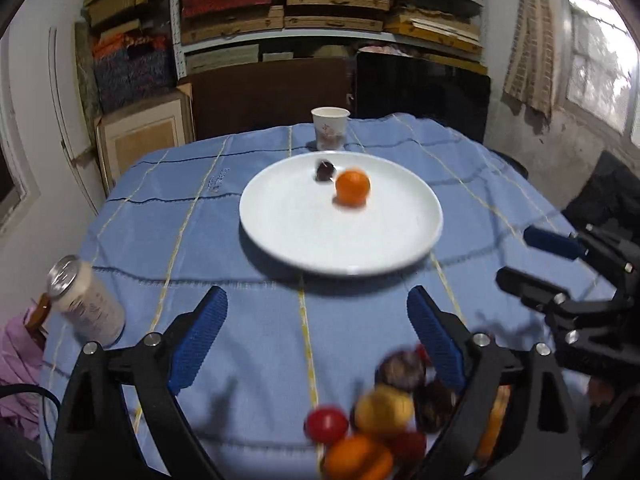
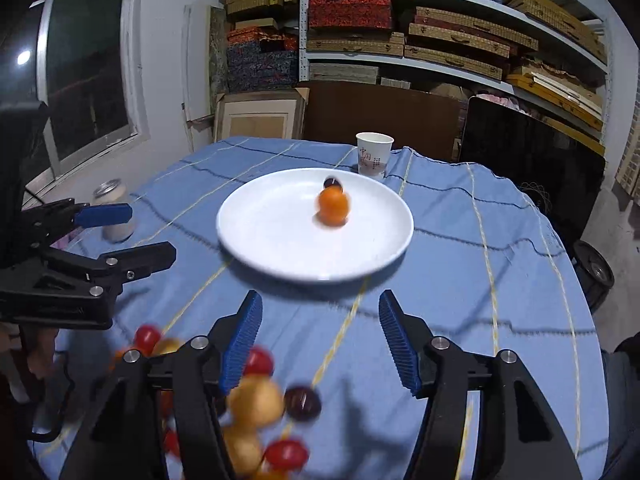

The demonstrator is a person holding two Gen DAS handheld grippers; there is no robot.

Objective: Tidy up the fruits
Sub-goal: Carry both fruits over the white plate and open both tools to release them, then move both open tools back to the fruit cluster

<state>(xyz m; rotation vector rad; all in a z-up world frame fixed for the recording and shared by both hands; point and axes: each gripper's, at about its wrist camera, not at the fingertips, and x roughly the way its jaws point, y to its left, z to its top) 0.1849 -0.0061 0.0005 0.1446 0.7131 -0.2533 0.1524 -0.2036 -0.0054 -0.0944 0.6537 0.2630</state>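
Note:
A white plate (image 1: 280,232) (image 2: 260,236) lies mid-table with an orange (image 1: 352,187) (image 2: 333,207) and a small dark fruit (image 1: 325,170) (image 2: 333,182) on its far part. A pile of loose fruit (image 1: 376,420) (image 2: 256,404), red, yellow, orange and dark, lies at the near edge of the cloth. My left gripper (image 1: 316,324) is open over bare cloth, left of the pile, nothing between its blue pads. My right gripper (image 2: 320,336) is open too, right of the pile, nothing between its pads. Each gripper shows sideways in the other's view: the right gripper (image 1: 520,256) and the left gripper (image 2: 152,234).
A paper cup (image 1: 330,128) (image 2: 374,153) stands just behind the plate. A drink can (image 1: 86,300) (image 2: 114,210) stands at the table's left edge. The round table wears a blue checked cloth (image 1: 240,320) (image 2: 480,280). Shelves of boxes and a dark screen stand behind.

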